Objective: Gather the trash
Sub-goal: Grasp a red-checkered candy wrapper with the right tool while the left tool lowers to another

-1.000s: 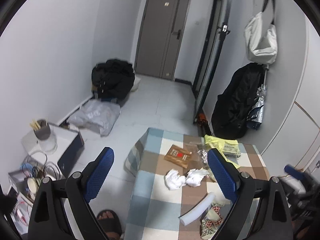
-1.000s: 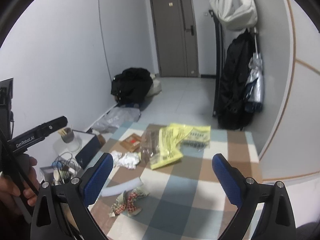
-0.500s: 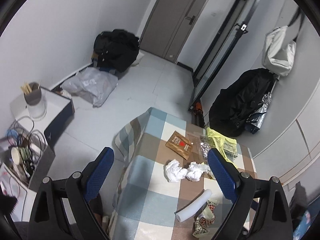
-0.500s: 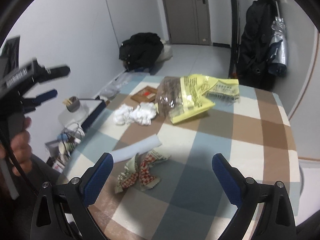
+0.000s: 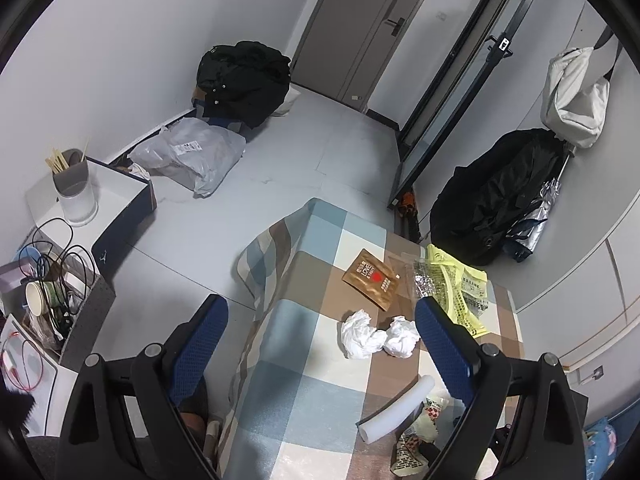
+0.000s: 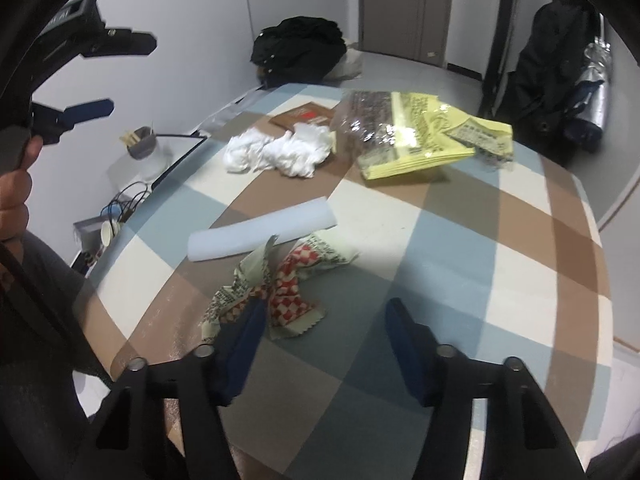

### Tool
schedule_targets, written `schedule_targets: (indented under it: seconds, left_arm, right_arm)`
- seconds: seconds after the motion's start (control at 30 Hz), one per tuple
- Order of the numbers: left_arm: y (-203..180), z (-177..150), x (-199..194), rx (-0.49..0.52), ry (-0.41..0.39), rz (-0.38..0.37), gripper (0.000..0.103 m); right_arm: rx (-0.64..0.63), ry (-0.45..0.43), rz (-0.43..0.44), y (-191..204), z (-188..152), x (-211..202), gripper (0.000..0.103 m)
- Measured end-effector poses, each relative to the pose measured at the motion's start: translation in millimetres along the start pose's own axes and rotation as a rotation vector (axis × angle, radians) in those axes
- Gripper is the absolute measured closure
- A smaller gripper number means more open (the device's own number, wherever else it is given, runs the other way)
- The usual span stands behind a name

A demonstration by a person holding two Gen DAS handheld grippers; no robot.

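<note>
**Both tools open above a littered checked tabletop**

Your right tool [image 6: 320,344] fills the bottom of the right wrist frame with its blue-padded fingers spread apart and nothing between them. It sits low over the checked tabletop [image 6: 500,248]. The left pad overlaps the near edge of a crumpled red-and-cream checked wrapper [image 6: 280,284] at lower centre; whether it touches the wrapper you cannot tell, as the pad is blurred. Just beyond the wrapper, touching it, lies a pale rolled sheet [image 6: 260,232]. Further up the frame sit two crumpled white tissues [image 6: 280,150] side by side. Behind them lies a brown packet [image 6: 304,116], and to their right a yellow printed bag [image 6: 420,136] with clear crinkled plastic on its left end.

Your left tool [image 5: 320,340] appears at the bottom of the left wrist frame, also wide open and empty, held high over the left edge of the tabletop [image 5: 304,380]. Between its fingers you see the white tissues [image 5: 376,336], with the brown packet [image 5: 374,278] above them and the yellow bag [image 5: 460,292] at right centre. The rolled sheet [image 5: 396,408] and the checked wrapper [image 5: 412,440] lie at lower right. In the right wrist frame, the same left tool [image 6: 86,76] shows at upper left, gripped in your left hand [image 6: 14,192].
</note>
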State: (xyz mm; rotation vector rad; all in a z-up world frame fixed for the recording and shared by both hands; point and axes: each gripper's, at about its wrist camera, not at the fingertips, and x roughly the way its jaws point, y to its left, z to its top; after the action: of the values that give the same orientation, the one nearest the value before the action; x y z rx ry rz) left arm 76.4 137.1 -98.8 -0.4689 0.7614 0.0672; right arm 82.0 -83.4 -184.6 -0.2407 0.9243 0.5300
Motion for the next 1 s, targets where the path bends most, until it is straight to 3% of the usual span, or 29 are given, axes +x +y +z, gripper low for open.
schedule_targets:
  seconds: [0.1, 0.2, 0.43, 0.63, 0.87, 1.0]
  left_arm:
    - [4.2, 0.2, 1.0, -0.02, 0.01, -0.007, 0.01]
    - [7.5, 1.1, 2.7, -0.035, 0.015, -0.009, 0.01]
    - [1.6, -2.0, 6.8, 0.001, 0.026, 0.012, 0.01]
    - [-3.8, -5.7, 8.2, 0.027, 0.042, -0.004, 0.01]
    - [-20.0, -16.1, 9.4, 0.097, 0.093, -0.079, 0.01]
    - [-28.8, -21.9, 10.4, 0.147, 0.112, -0.068, 0.01]
  right_arm:
    - [-0.034, -0.003, 0.01, 6.9, 2.4, 2.5, 0.053]
    - [-0.077, 0.004, 0.042, 15.2, 4.7, 5.8, 0.07]
    - [-0.085, 0.02, 0.05, 15.7, 1.2, 1.0, 0.085]
    - [-0.041, 0.043, 0.052, -11.0, -14.0, -23.1, 0.088]
    - [-0.053, 0.074, 0.038, -32.7, -34.1, -46.5, 0.087]
    - [-0.011, 0.114, 0.043, -44.7, -43.0, -42.4, 0.082]
